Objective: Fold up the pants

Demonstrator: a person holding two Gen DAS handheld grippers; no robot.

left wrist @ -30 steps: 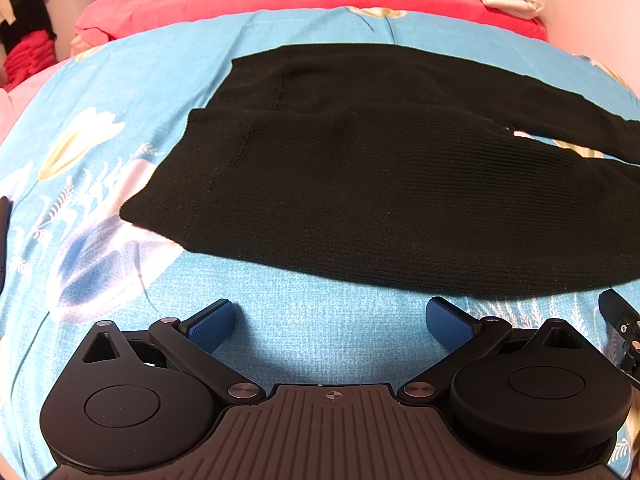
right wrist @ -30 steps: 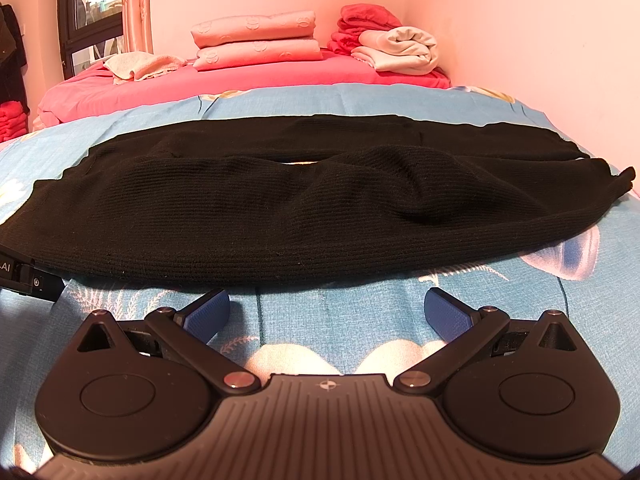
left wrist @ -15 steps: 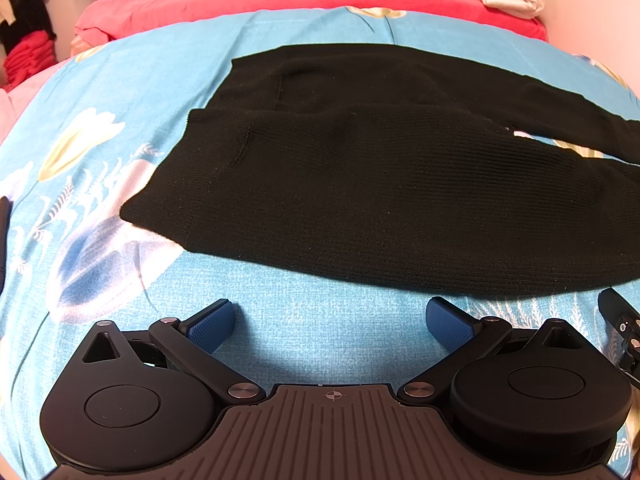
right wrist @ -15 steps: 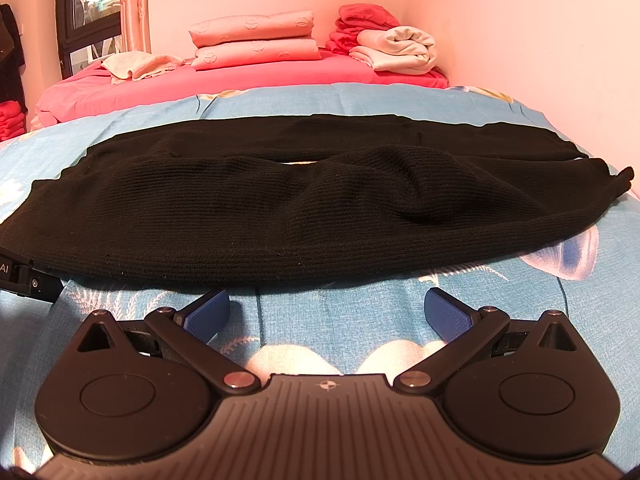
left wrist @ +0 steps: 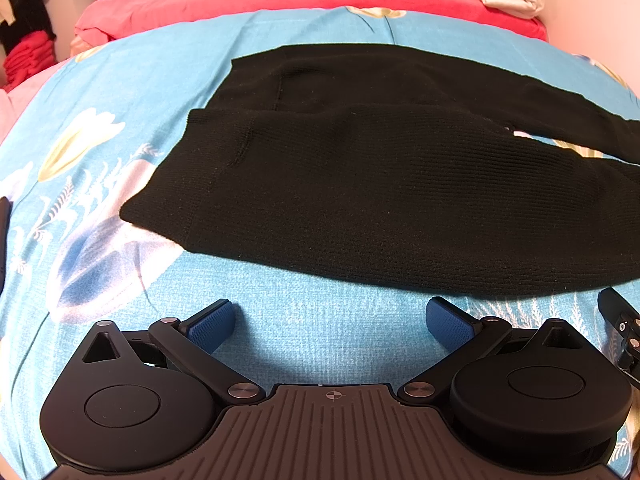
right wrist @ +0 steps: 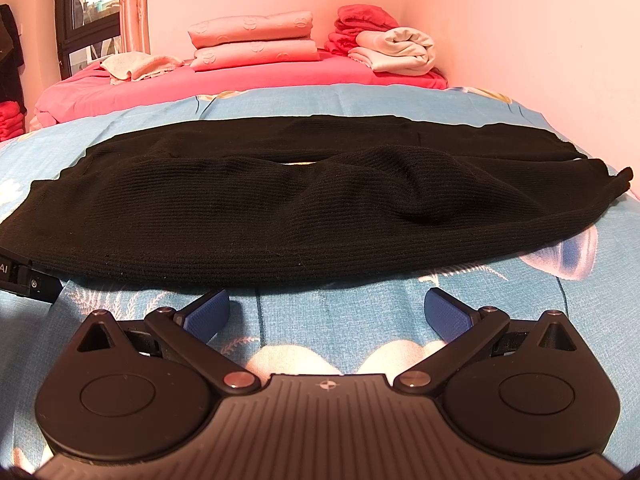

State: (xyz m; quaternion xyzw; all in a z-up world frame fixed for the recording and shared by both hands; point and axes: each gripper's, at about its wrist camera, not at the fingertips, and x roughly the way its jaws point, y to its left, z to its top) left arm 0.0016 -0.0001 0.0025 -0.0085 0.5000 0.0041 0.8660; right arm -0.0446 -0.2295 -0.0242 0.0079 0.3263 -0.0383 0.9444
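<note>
Black knit pants (left wrist: 380, 184) lie flat across a blue floral bedsheet (left wrist: 120, 92), waistband to the left, legs running right. They also show in the right wrist view (right wrist: 280, 208), with the leg ends at the right. My left gripper (left wrist: 330, 322) is open and empty, just short of the pants' near edge by the waist end. My right gripper (right wrist: 326, 314) is open and empty, just short of the near edge of the closer leg. A part of the right gripper (left wrist: 620, 320) shows at the left wrist view's right edge.
A red bed (right wrist: 248, 76) lies beyond the blue sheet (right wrist: 360, 100), with folded pink bedding (right wrist: 252, 44) and rolled red and cream cloths (right wrist: 392, 48). A pink wall (right wrist: 540, 40) stands to the right. A window (right wrist: 88, 8) is at the far left.
</note>
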